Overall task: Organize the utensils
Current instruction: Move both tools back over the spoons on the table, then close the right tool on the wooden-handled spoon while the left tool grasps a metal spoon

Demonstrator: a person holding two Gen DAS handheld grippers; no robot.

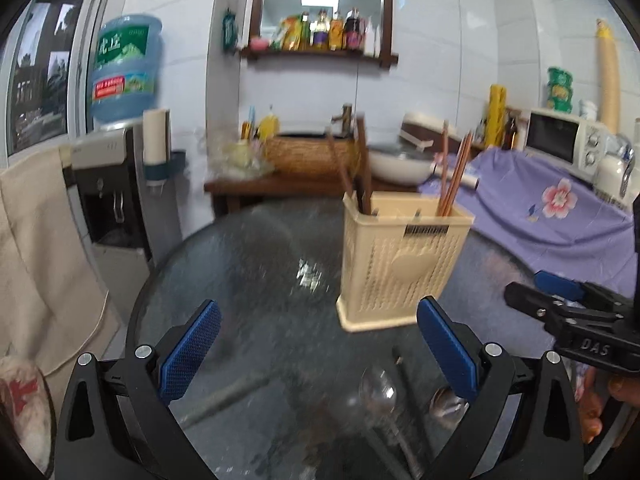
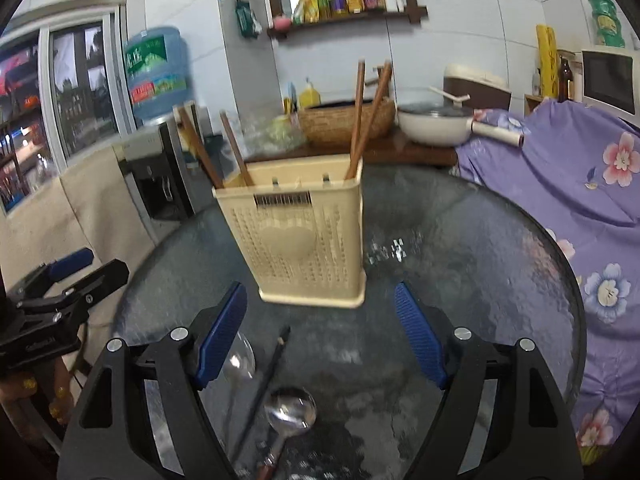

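Two shiny metal spoons lie on the round glass table. The left spoon looks pale and see-through in the blur; the right spoon has a round silver bowl and a dark handle. A thin dark stick lies between them.

The left gripper is wide open and holds nothing — the spoons lie near its right finger. The right gripper is wide open too, with both spoons low between its fingers, more to the left.

Behind them stands a cream basket with little holes and a heart on the front. Brown chopsticks stick up from it — two at the left end, two at the right.
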